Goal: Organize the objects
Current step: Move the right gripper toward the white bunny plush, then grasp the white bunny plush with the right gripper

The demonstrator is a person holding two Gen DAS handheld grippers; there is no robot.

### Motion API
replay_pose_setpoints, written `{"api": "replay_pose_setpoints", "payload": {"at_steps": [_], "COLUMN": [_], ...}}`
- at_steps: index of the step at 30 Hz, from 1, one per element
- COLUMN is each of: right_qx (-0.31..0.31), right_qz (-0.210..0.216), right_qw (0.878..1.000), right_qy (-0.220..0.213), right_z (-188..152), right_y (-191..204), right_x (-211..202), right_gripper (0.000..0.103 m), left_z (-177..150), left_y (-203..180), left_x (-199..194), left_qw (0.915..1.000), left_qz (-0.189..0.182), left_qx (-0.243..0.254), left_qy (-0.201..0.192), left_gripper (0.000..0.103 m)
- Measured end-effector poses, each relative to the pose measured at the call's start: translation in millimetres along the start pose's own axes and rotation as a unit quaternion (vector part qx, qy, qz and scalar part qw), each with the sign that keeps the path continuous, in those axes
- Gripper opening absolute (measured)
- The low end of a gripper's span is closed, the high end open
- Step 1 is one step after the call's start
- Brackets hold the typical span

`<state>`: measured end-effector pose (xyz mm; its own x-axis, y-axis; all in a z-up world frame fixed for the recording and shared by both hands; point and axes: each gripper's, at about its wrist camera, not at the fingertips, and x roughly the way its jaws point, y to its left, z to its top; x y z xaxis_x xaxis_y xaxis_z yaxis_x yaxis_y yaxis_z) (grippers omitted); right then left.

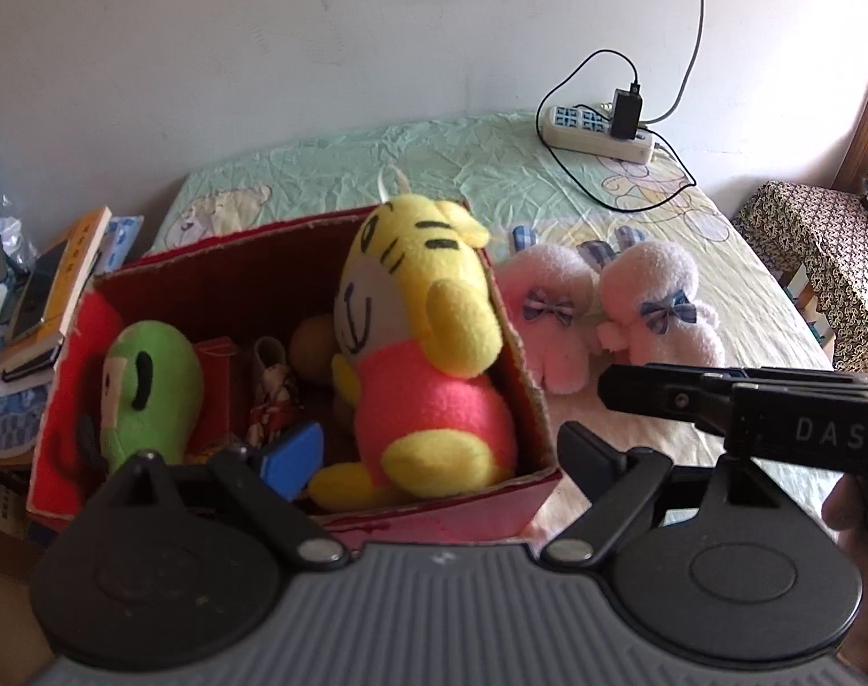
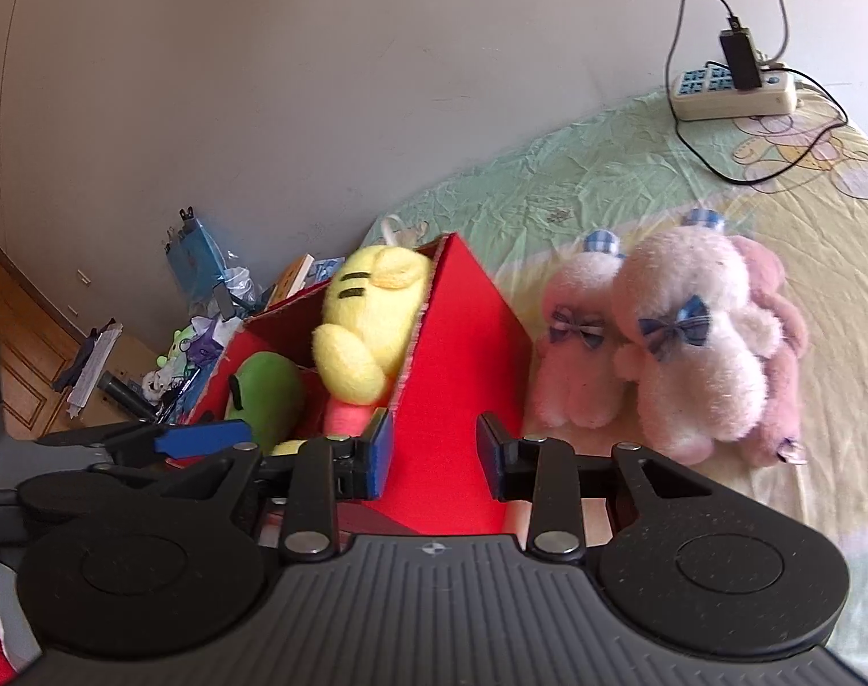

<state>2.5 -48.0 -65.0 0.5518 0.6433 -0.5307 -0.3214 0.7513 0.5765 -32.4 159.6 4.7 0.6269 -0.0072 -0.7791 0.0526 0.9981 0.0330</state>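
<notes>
A red cardboard box [image 1: 525, 377] [image 2: 468, 343] stands on the bed. In it sit a yellow tiger plush [image 1: 422, 331] [image 2: 371, 308], a green plush [image 1: 154, 383] [image 2: 265, 394] and small items. Two pink plush bunnies with blue bows [image 1: 605, 308] [image 2: 662, 337] lie on the sheet right of the box. My left gripper [image 1: 439, 451] is open and empty over the box's near edge. My right gripper [image 2: 434, 451] is open and empty beside the box's right wall; it also shows in the left wrist view [image 1: 634, 389].
A white power strip with a black charger and cables [image 1: 599, 126] [image 2: 731, 86] lies at the bed's far side. Books and clutter [image 1: 51, 297] [image 2: 205, 308] are piled left of the box. A patterned cloth [image 1: 811, 240] covers furniture at the right.
</notes>
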Motion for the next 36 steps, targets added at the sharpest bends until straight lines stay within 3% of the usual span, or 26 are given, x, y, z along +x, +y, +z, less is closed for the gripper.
{"api": "replay_pose_setpoints", "payload": {"at_steps": [8,15,23,27,36], "right_qx": [0.022,0.04,0.062,0.076,0.085], "right_qz": [-0.023,-0.041,-0.054,-0.05,-0.034], "right_qw": [0.999,0.998,0.997,0.996,0.996], "right_qy": [0.009,0.008,-0.002,-0.005,-0.001], "right_z": [5,11,21,25,38], "right_y": [-44,-79,-110,-122,-138], "right_x": [-20,-33,-46,-46,-29], "right_gripper": [0.036,0.036,0.037,0.043,0.043], "left_z": [16,27,30,33,33], "left_y": [-38,-85,-111,-115,-119], "left_x": [-6,15,66,89,116], "left_qw": [0.9996,0.9974,0.9944,0.9916,0.9855], "left_qz": [-0.021,-0.066,-0.102,-0.12,-0.156], "left_qx": [0.004,0.022,0.007,-0.007,-0.011], "left_qy": [-0.021,-0.016,0.026,0.048,0.066], "left_gripper": [0.088,0.088,0.088,0.088,0.088]}}
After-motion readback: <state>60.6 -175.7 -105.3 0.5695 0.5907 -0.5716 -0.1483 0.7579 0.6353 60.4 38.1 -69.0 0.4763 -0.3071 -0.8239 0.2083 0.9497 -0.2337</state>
